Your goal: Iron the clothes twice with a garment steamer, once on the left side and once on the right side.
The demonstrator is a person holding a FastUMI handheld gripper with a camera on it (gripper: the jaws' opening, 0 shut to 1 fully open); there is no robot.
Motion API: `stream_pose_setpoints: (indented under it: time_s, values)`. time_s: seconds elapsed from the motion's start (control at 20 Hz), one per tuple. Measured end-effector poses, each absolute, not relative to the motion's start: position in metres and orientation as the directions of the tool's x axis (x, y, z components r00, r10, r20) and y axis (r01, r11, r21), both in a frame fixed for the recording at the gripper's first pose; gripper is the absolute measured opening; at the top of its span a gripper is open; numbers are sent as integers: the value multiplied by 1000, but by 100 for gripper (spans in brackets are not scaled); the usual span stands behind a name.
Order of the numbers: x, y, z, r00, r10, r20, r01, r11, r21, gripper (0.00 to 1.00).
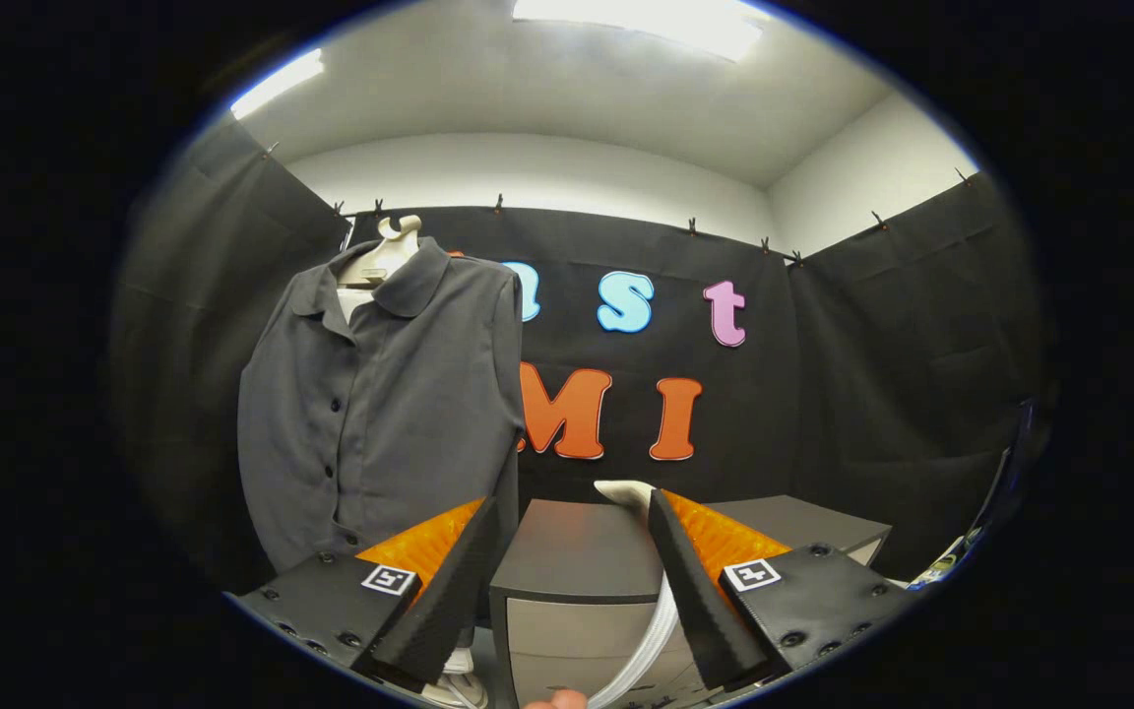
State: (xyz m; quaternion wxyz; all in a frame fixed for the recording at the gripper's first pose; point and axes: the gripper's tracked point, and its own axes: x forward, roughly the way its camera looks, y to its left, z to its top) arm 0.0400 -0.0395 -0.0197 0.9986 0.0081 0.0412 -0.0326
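I see jaws (572, 512) spread, empty. Gray button shirt (380, 394) on pale hanger (385, 258), ahead-left. Smooth gray table (577, 551) between jaws; white ribbed hose (651, 625) draped over it.

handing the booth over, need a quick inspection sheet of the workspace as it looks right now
surface: grey cabinet just ahead of the fingers, its dark top bare where it shows
job's things: grey buttoned shirt hanging on a pale hanger against the booth wall, beyond the left finger; a white part, likely the steamer, peeks above the right finger
clutter: small coloured items low at the far right, too blurred to name
grippers: gripper open, fingers apart with nothing between them
cables: white braided hose running down the cabinet front by the right finger
surroundings: black cloth walls clipped along a line, white ceiling with light panels
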Motion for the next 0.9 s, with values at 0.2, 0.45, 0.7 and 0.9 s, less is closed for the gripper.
stream_pose_setpoints:
  time_s: [0.2, 0.45, 0.7, 0.9]
  values:
    - [52, -50, -32, 990, -75, -122, 74, 997, -14, 98]
    - [68, -49, -35, 990, -43, -131, 41, 999, -24, 98]
    - [81, -35, -21, 993, -6, -116, 1, 999, -44, 98]
    - [82, -34, -7, 996, -2, -89, 0, 1000, -15, 98]
